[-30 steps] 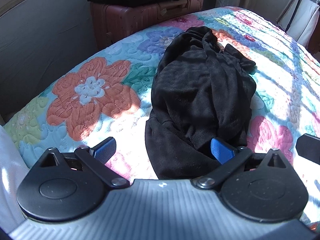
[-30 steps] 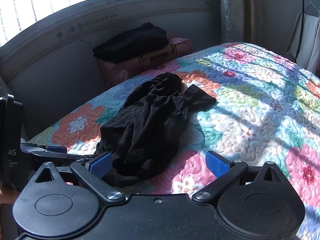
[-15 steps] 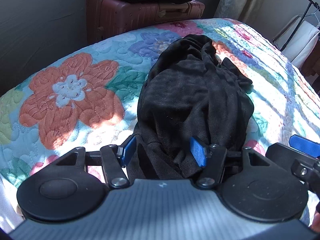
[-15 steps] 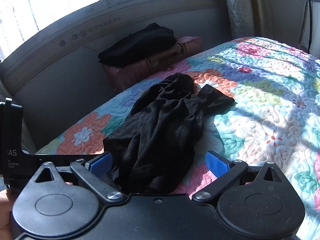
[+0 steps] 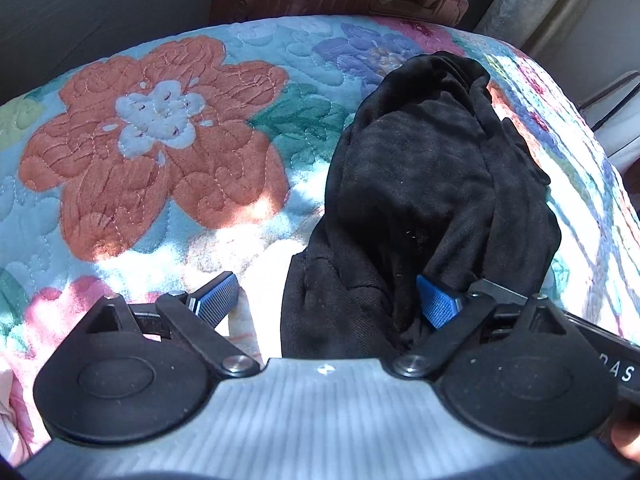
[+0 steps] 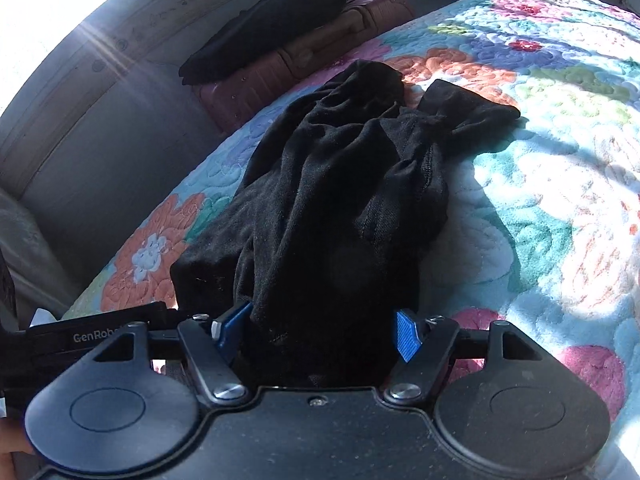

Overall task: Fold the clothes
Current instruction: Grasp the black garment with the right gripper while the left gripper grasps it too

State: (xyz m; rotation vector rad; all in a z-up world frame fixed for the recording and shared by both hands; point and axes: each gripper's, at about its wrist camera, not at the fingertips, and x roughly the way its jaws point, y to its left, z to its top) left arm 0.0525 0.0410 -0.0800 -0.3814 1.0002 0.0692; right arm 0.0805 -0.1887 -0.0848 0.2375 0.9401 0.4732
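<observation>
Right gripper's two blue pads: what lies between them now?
The near end of the crumpled black garment fills the closing right gripper; the right wrist view shows it on the floral quilt.

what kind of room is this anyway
Most likely a bedroom. A bed covered by a quilted floral bedspread fills the view, a crumpled black garment lies on it, and a pink hard-shell suitcase with dark folded clothing on top stands beside it under a window.
</observation>
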